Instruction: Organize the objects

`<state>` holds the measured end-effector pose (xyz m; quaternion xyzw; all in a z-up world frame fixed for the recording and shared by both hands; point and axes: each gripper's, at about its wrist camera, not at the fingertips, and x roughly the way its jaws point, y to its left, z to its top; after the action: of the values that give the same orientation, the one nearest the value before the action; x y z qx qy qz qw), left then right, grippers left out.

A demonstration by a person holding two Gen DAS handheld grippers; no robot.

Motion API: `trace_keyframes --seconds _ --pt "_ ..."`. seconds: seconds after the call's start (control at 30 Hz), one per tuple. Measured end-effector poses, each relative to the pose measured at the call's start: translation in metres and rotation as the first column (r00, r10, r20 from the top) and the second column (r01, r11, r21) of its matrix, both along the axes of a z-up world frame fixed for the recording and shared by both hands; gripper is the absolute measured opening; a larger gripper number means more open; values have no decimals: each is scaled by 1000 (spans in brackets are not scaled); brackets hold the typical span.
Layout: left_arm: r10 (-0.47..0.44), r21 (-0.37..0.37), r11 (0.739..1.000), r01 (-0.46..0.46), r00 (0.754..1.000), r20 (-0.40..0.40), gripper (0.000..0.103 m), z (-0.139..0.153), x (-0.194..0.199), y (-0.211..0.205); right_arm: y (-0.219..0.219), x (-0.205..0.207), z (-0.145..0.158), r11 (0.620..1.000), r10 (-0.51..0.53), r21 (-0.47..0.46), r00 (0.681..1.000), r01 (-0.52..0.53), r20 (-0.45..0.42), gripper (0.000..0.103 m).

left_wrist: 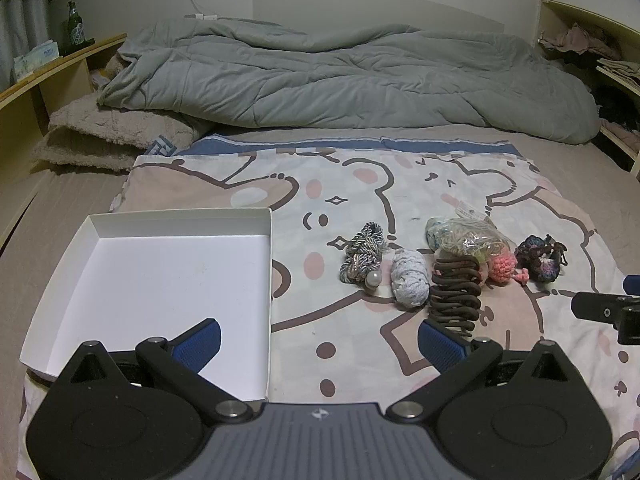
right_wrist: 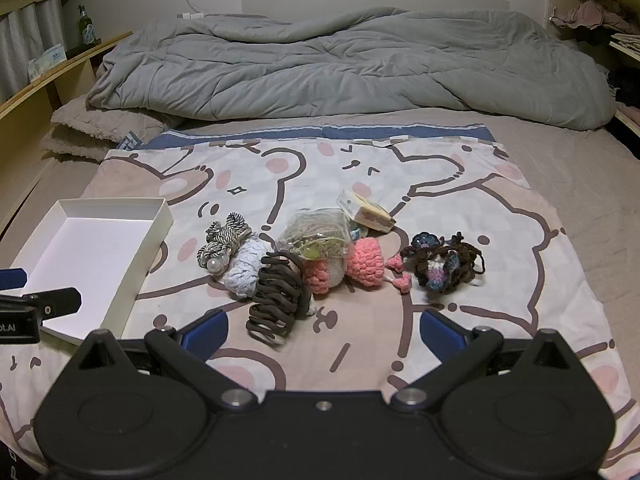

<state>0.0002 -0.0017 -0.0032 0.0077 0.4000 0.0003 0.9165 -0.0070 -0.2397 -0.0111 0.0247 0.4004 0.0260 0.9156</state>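
Note:
A row of hair accessories lies on a cartoon-print cloth: a grey-white rope tie with a pearl, a pale blue scrunchie, a brown hair claw, a clear bag of elastic bands, a pink crochet piece and a dark crochet scrunchie. An empty white box sits to their left. My left gripper hovers open near the box's right wall. My right gripper is open just in front of the brown hair claw, holding nothing.
A rumpled grey duvet covers the far half of the bed, with a fuzzy beige blanket at its left. Wooden shelves flank the bed, a green bottle on the left one. The right gripper's side shows at the edge.

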Motion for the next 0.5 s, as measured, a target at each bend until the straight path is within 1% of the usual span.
trace_keyframes --seconds 0.5 --pt "3 -13 1000 -4 1000 -13 103 -2 -1 3 1 1 0 1000 -1 -2 1000 1 -4 103"
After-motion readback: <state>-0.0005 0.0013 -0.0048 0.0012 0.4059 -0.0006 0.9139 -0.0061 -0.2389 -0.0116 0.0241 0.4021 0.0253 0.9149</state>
